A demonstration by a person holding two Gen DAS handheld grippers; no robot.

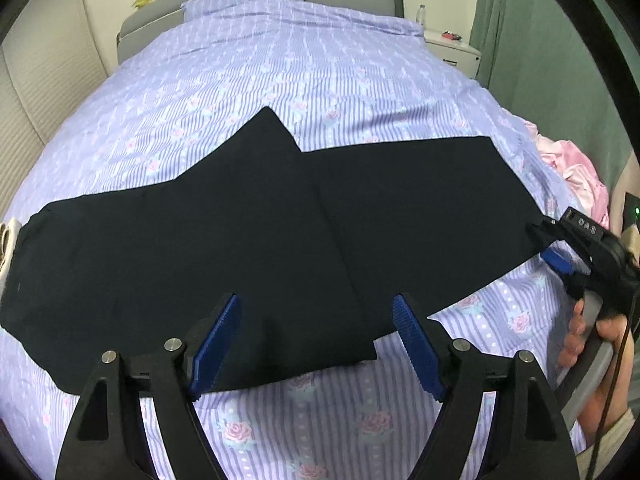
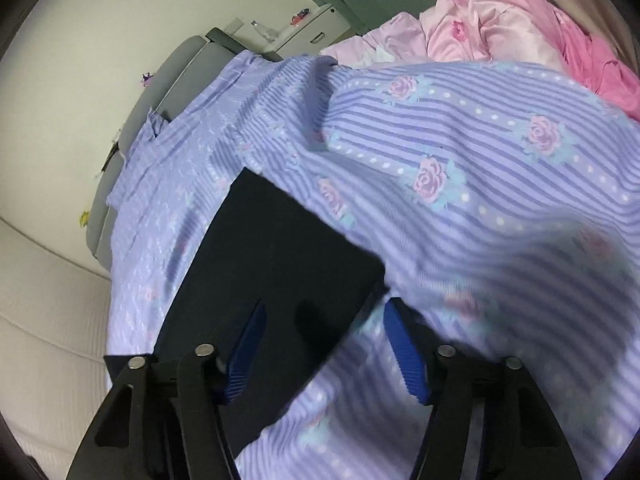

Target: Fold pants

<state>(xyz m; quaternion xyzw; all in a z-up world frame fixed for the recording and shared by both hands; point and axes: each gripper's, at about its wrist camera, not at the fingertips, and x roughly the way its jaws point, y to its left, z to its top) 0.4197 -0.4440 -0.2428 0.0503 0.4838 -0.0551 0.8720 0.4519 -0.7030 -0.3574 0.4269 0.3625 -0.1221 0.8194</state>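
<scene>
The left gripper [image 1: 316, 344] points steeply downward, its two blue-padded fingers [image 1: 216, 344] spread wide apart with nothing pressed between the pads. The right gripper [image 2: 324, 344] also tilts downward, jaws parted, its blue pads [image 2: 404, 356] clear of any grip. Seen from the left wrist view, the right gripper [image 1: 548, 246] sits at the far right, angled inward toward the left, and the person's hand [image 1: 600, 332] wraps bare fingers around its grey handle below the black body.
</scene>
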